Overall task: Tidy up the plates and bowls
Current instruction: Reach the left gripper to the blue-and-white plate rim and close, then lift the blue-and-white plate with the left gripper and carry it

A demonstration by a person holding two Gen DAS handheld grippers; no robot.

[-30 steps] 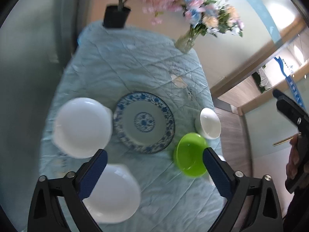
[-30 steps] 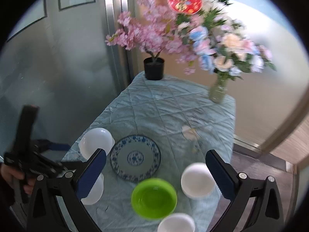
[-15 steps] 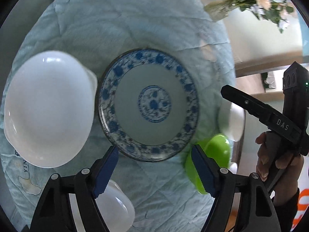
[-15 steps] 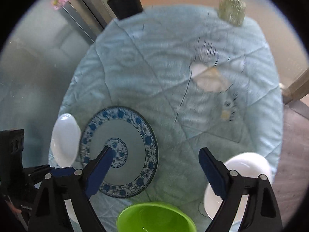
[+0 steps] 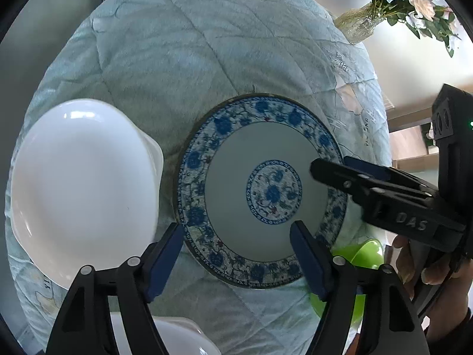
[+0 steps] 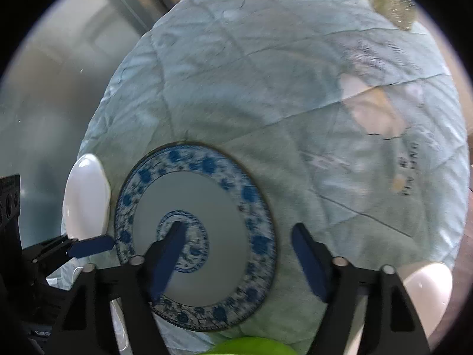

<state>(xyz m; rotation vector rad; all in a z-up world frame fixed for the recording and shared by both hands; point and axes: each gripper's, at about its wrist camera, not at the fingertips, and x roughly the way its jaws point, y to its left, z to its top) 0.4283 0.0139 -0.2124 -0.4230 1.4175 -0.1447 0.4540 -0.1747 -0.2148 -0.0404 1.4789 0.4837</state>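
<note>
plate (image 5: 236, 195) lying on quilt (image 5: 192, 53) between white bowl (image 5: 82, 189) and green bowl (image 5: 360, 260) | left gripper (image 5: 236, 245) closing, straddling near rim, not pressing | right gripper (image 6: 236, 248) closing, straddling right rim, not pressing

A table under a quilted pale-blue cloth (image 5: 183, 59) carried a blue-patterned plate (image 5: 236, 177) at centre. A white bowl (image 5: 82, 183) sat just beside it, a second white bowl (image 5: 177, 340) nearer, and a green bowl (image 5: 363, 254) opposite. A glass vase (image 5: 359, 23) stood at the far edge.
</note>
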